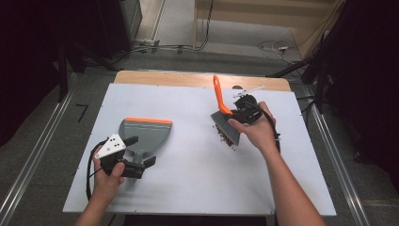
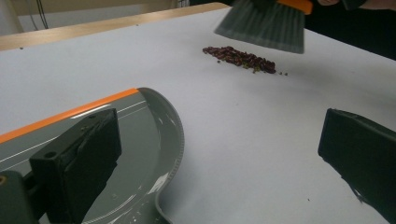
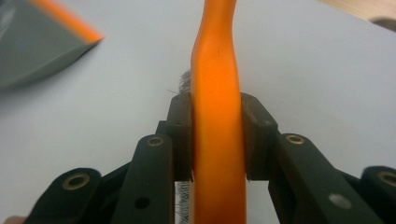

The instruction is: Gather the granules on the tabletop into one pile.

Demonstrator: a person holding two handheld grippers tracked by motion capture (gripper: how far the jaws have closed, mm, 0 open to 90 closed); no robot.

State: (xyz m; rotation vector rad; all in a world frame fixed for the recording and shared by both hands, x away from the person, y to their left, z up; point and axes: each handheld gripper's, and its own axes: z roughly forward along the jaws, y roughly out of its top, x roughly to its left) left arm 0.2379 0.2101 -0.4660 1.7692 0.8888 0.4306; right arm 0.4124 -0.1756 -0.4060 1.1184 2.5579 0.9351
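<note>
- Clamping my right gripper on the orange handle of the brush lets me steer the bristle head from above; in the right gripper view both black pads press flat against the handle's sides with nothing spare between them.
- I hold the brush tilted, handle up and away from me and grey bristles down, so the bristle edge sits right by the little pile of dark red beans on the table. As I read it, the beans are what I mean to sweep.
- The beans lie in a narrow streak, just beside the bristles, well apart from the dustpan.
- My left gripper rests at the dustpan's handle end with its jaws spread. In the left gripper view one pad hangs over the pan's grey tray and the other stands off over bare table, so nothing is gripped there.
- The dustpan lies flat, its orange lip turned away from me, not squarely towards the beans; I judge that it will need turning.
- Materials: the handle is smooth, glossy orange plastic, softly curved; the bristles are fine, grey and fanned; the pan is shiny grey plastic with a ridged, curving rim; the tabletop is matt, pale and plain.
</note>
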